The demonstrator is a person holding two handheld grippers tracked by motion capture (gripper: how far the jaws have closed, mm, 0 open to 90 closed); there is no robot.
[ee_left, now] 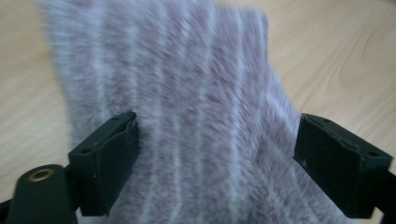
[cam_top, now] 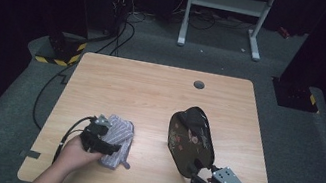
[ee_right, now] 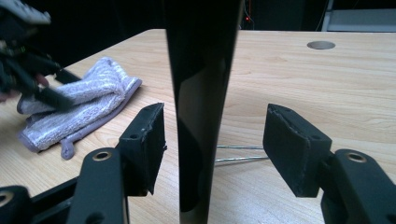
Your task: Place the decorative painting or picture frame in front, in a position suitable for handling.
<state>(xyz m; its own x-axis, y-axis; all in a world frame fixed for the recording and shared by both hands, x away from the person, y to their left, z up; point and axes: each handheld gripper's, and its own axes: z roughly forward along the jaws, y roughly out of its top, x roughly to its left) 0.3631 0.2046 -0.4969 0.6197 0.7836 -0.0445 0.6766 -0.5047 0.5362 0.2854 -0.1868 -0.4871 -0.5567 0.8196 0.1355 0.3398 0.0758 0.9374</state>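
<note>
A grey-lilac striped cloth [cam_top: 121, 137] lies crumpled on the table's left front. My left gripper [cam_top: 108, 147] hovers right over it, and in the left gripper view the cloth [ee_left: 201, 107] spreads between and beyond its open jaws [ee_left: 217, 135]; the pads are not pressing it. A black patterned plate [cam_top: 190, 139] stands upright on a thin wire stand [ee_right: 239, 154] at the right front. My right gripper [cam_top: 198, 175] is at the plate's near lower edge. In the right gripper view the plate's edge [ee_right: 201, 70] rises between the open jaws [ee_right: 215, 128], clear of both pads.
The wooden table [cam_top: 151, 89] has a round cable hole [cam_top: 198, 84] near its far edge. Beyond it on the dark floor are cables, a white desk frame [cam_top: 227, 4] and a yellow-black striped base [cam_top: 58, 53].
</note>
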